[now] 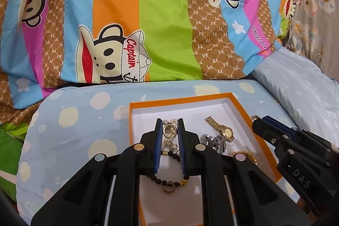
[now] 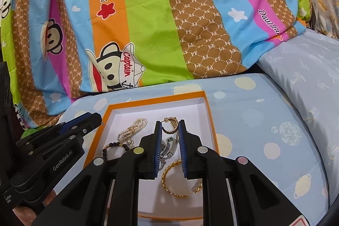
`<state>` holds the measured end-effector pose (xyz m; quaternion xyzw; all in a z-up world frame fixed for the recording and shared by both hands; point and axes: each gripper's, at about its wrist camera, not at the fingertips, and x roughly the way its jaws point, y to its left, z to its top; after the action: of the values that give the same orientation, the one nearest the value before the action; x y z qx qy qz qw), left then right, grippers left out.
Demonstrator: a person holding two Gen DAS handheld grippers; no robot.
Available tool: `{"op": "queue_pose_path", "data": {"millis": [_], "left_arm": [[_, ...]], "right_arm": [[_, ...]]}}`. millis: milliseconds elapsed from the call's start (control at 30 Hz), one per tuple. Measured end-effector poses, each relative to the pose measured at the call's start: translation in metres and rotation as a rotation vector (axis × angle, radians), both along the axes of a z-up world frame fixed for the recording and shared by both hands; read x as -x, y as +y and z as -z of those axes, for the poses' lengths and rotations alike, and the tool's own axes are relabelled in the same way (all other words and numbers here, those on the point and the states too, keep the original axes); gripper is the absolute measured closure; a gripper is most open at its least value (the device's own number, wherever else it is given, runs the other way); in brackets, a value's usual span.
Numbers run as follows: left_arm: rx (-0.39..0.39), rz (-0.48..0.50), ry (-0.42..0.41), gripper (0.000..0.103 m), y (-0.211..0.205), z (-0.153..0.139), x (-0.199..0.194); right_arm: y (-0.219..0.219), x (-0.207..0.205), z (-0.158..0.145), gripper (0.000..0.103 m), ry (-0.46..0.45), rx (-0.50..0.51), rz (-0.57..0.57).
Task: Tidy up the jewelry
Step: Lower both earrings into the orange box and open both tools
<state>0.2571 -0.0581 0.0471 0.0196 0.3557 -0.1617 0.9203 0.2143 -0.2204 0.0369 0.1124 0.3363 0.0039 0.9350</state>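
Observation:
An orange box with a white inside (image 1: 180, 100) (image 2: 156, 96) lies on a blue dotted pillow. It holds a pearl piece with a round gold face (image 1: 169, 131) (image 2: 133, 129), a dark bead bracelet (image 1: 169, 180) (image 2: 114, 144), a gold watch (image 1: 224, 130), a silver watch (image 1: 214, 141) (image 2: 169, 147) and a gold bangle (image 2: 173, 179). My left gripper (image 1: 170, 126) (image 2: 98, 118) hovers shut over the box's left part, with nothing seen in it. My right gripper (image 2: 170, 126) (image 1: 257, 121) is shut on a small gold hoop earring (image 2: 169, 127) (image 1: 255, 117) over the right side.
A thick striped cartoon quilt (image 1: 148, 14) rises like a wall right behind the box. A pale blue pillow (image 1: 296, 86) lies to the right. The dotted pillow (image 1: 80, 120) slopes off to the left and at the front.

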Motion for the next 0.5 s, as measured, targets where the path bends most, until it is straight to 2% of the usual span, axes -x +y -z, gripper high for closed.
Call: {"op": "queue_pose_path", "data": {"millis": [500], "left_arm": [[-0.019, -0.012, 0.041, 0.09, -0.002, 0.026, -0.014]], "right_arm": [[-0.001, -0.016, 0.024, 0.088, 0.046, -0.001, -0.001]]}}
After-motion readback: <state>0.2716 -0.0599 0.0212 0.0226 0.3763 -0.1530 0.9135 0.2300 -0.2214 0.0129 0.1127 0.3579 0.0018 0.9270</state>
